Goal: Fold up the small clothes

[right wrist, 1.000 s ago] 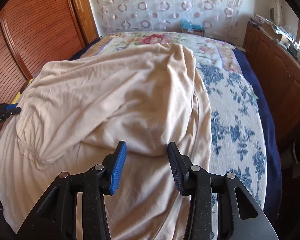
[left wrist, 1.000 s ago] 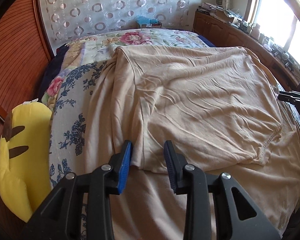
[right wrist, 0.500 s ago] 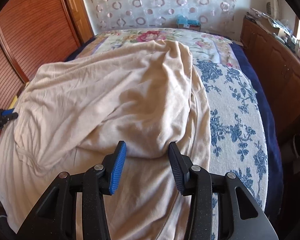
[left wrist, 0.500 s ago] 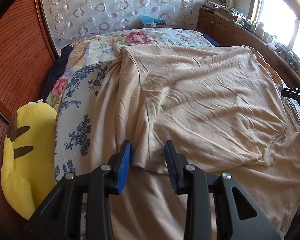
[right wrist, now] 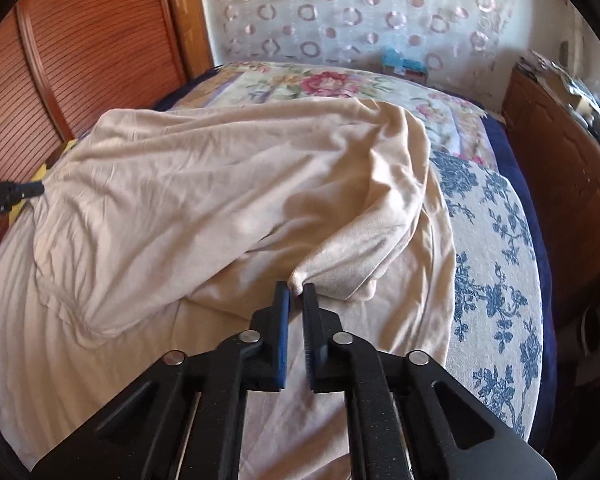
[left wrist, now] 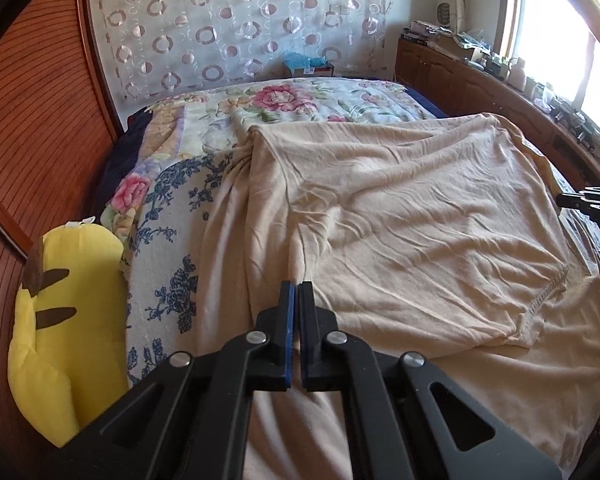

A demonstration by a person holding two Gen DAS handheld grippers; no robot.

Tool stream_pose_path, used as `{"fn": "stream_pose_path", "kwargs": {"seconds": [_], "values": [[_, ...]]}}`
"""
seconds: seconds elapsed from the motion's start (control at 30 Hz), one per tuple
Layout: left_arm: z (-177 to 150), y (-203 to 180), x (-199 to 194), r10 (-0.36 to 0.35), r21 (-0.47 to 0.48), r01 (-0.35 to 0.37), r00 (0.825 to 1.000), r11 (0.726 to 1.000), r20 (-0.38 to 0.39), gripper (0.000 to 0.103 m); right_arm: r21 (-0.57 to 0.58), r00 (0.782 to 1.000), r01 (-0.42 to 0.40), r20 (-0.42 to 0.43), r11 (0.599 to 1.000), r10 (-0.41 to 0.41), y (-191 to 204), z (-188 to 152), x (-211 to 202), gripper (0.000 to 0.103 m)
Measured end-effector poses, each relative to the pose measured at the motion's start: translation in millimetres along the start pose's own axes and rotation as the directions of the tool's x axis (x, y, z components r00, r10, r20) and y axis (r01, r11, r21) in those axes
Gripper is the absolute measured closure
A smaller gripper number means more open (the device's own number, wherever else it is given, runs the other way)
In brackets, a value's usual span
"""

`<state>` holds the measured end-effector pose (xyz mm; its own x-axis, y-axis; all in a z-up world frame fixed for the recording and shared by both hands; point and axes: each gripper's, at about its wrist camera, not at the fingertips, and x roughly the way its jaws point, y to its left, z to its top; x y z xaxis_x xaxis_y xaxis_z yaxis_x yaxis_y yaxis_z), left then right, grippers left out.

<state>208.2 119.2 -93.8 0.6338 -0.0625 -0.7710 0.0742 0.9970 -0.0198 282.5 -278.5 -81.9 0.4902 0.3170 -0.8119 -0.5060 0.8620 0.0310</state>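
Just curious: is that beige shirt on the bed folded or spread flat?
Partly folded: the shirt has its top doubled back, a hemmed sleeve lying on its lower half.

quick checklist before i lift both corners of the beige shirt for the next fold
1. Left gripper shut on the beige shirt: ok. The jaws have just closed and meet at the near folded edge, though the pinched cloth itself is hard to see.
2. Right gripper shut on the shirt: ok. It has just closed too, and a bunched corner sits between the pads.
3. Only the upper layer caught, not the layer beneath: cannot tell.
4. Folded layer smooth: not ok, wrinkled, with a sleeve hem sticking out.
5. Far part of the floral bedspread free of things to fold onto: ok.
6. Yellow plush apart from the shirt: ok.
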Motion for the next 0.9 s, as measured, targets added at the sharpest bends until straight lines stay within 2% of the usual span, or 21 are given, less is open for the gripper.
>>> {"fn": "stream_pose_path", "kwargs": {"seconds": [0.23,0.5,0.9], "values": [[6,1,-26,-0.022,-0.031,0.025,0.995,0.999,0.095,0.103,0.020,0.995,-0.006,0.100,1.000,0.004,-4,6,-27,0.103],[8,4,-51,-0.021,-0.051,0.030,0.986,0.998,0.165,0.103,0.007,0.990,-0.002,0.143,1.000,0.001,1,10,-53,0.103],[-7,-6,-105,-0.019,-0.043,0.031,0.969,0.999,0.247,0.103,0.014,0.974,-0.007,0.228,1.000,0.003,3,-7,-114,0.103]]}}
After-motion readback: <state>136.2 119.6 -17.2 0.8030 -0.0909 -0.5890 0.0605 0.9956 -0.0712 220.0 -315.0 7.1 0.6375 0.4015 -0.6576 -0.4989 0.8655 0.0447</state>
